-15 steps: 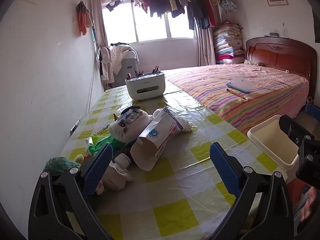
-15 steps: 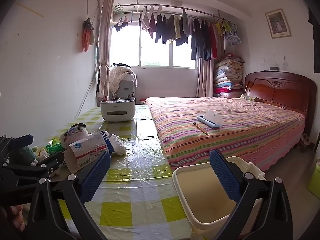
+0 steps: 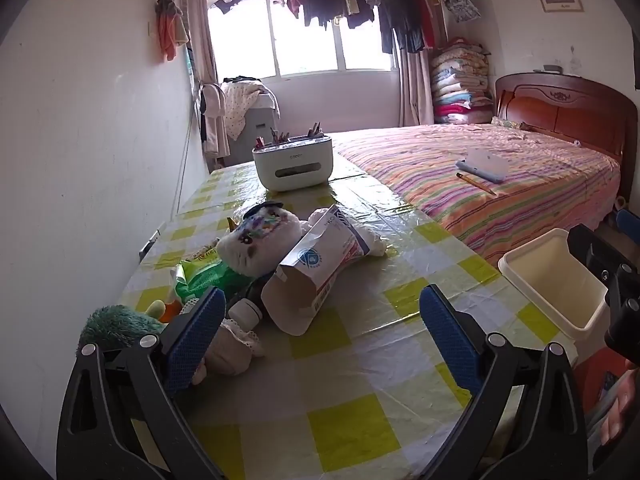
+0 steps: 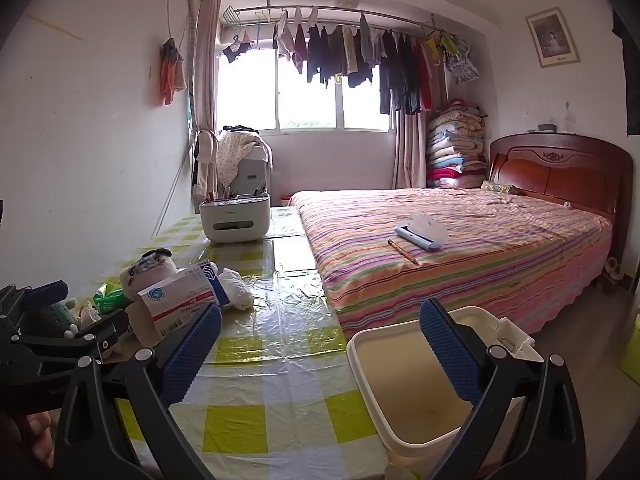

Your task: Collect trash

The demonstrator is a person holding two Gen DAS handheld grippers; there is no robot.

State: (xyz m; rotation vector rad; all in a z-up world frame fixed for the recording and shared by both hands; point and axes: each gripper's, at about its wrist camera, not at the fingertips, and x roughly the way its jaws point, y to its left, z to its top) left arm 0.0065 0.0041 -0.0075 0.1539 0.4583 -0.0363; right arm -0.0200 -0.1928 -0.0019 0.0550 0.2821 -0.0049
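Torn paper box lies on its side on the checked tabletop, leaning against white plush cat. Green wrapper just left. Cream bin at tabletop's right edge. Left gripper and right gripper: jaws spread wide, holding nothing.

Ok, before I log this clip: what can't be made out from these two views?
- Left wrist view: the small white bottle and whatever lies under the plush cat and paper box, which cover them.
- Same view: the green plush toy, partly behind the left hand-held gripper's finger.
- Right wrist view: the bin's bottom, blocked by the right hand-held gripper and the frame edge.
- Box print: too small to read.
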